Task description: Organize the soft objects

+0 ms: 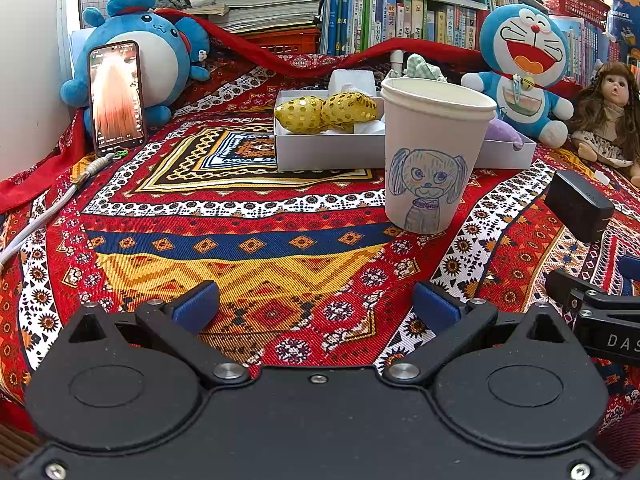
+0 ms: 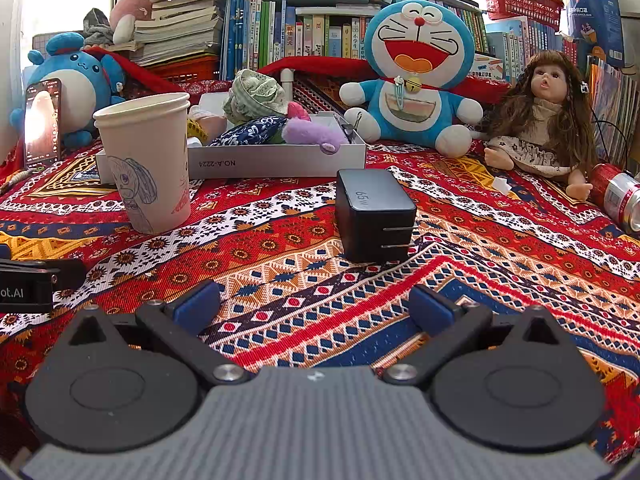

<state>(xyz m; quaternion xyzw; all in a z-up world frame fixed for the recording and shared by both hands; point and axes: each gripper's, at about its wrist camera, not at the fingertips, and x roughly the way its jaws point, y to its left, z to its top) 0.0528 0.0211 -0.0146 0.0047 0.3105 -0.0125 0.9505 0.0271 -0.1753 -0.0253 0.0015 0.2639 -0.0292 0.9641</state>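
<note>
Soft toys sit piled in the white box (image 2: 280, 160) at the far middle of the desk: a purple plush (image 2: 312, 134), a blue patterned pouch (image 2: 250, 132) and a green checked cloth (image 2: 256, 96) on the right-wrist view, and two gold sequinned pieces (image 1: 326, 112) at the box's left end on the left-wrist view. We've got our left gripper (image 1: 316, 306) low over the patterned cloth (image 1: 240, 216), fingers spread wide, nothing between them. Our right gripper (image 2: 314, 306) is the same story: fingers wide apart and empty, just over the cloth.

Straight ahead of the right gripper lies a black charger (image 2: 374, 216), prongs facing us, near the box but apart from it. To its left stands a paper cup (image 2: 146, 160) with a dog drawn on it, upright, just in front of the box's left part.

Against the far books (image 2: 304, 32), a Doraemon plush (image 2: 416, 76) sits right of the box, and a doll (image 2: 544, 120) sits further right. A red can (image 2: 618, 196) lies on its side at the far right edge. On the far left, a phone (image 1: 116, 96) leans, screen lit, against a round blue plush (image 1: 148, 52).
</note>
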